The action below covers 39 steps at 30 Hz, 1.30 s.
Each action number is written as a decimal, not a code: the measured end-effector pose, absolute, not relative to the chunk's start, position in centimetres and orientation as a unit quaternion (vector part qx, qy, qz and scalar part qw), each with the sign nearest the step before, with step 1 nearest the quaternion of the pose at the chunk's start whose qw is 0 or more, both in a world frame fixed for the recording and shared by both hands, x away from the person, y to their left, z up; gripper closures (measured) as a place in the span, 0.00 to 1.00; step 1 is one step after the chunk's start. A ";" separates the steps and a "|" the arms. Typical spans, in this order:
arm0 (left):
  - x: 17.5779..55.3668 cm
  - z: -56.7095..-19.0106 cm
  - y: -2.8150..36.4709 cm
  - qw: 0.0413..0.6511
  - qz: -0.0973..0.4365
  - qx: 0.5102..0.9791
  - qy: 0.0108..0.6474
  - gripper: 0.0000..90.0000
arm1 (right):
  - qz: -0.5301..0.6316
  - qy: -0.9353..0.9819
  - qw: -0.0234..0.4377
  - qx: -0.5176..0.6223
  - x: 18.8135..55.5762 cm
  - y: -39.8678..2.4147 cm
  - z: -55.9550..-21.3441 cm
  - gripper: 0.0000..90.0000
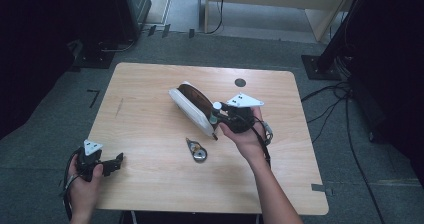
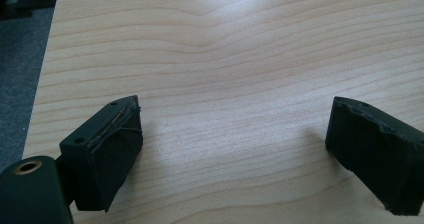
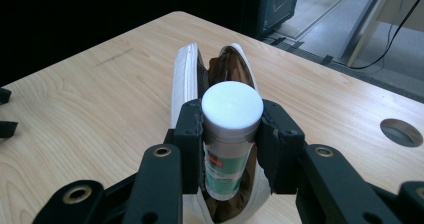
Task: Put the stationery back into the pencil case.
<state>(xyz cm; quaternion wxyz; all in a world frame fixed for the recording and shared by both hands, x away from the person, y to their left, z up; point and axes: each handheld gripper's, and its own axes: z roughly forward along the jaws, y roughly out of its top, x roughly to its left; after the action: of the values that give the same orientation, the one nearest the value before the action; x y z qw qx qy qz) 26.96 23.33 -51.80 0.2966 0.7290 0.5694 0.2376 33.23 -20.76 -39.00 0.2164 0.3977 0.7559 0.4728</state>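
The right gripper (image 3: 231,149) pinches an upright white-capped tube (image 3: 229,139), cap up, long axis vertical, just over an open white pouch (image 1: 192,106) at the wooden table's (image 1: 150,134) middle. Left gripper (image 2: 235,154) spread, holding nothing.

Pouch (image 1: 192,105) lies mid-table (image 1: 150,179) — bottle (image 3: 231,134) just before it, keyring (image 1: 197,150) nearer.

Light wooden table (image 1: 150,134); grey carpet floor (image 1: 45,139).
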 end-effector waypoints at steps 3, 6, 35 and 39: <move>27.0 -51.8 23.3 0.296 0.237 0.729 0.569 0.09 | 0.465 0.760 0.223 0.395 33.7 -20.2 -39.2 0.72; 27.0 -51.8 23.3 0.296 0.238 0.729 0.569 0.09 | 0.458 0.763 0.229 0.395 34.1 -19.8 -39.2 0.72; 27.0 -51.8 23.3 0.296 0.237 0.730 0.569 0.09 | 0.393 0.806 0.194 0.399 36.6 -18.3 -43.1 0.72; 27.0 -51.8 23.3 0.296 0.237 0.730 0.569 0.09 | 0.388 0.807 0.189 0.403 36.9 -18.1 -43.5 0.72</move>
<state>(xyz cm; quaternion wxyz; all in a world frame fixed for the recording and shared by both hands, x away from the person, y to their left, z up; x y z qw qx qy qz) 26.96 23.34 -51.79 0.2964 0.7299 0.5686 0.2368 36.86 -18.12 -43.47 0.1889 0.4035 0.8067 0.3882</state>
